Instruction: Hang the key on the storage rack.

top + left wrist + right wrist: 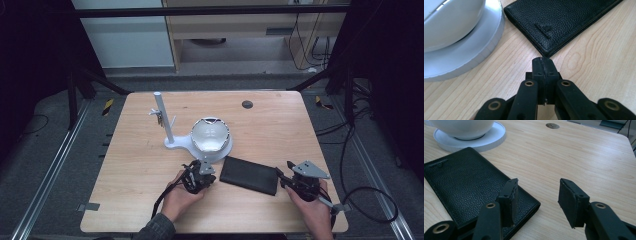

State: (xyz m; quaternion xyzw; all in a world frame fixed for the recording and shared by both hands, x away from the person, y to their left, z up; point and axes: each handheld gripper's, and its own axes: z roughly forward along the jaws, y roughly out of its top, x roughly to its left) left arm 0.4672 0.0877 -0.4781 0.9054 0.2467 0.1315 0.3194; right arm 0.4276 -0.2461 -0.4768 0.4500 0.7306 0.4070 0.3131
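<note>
A black leather wallet (249,175) lies flat on the wooden table (270,130), just in front of a white bowl-shaped lamp head (210,134) on a round white base. My left gripper (200,176) is shut with nothing in it, its tips (543,63) a little short of the wallet's (564,20) near corner. My right gripper (285,172) is open at the wallet's right end. In the right gripper view its left finger (510,195) hangs over the wallet's (466,185) corner and the right finger (571,197) is over bare wood.
A white post with small clips (163,120) rises from the lamp's base (182,143) at the left. A round dark grommet (247,104) sits near the table's far edge. Cables trail on the floor at the right (370,200).
</note>
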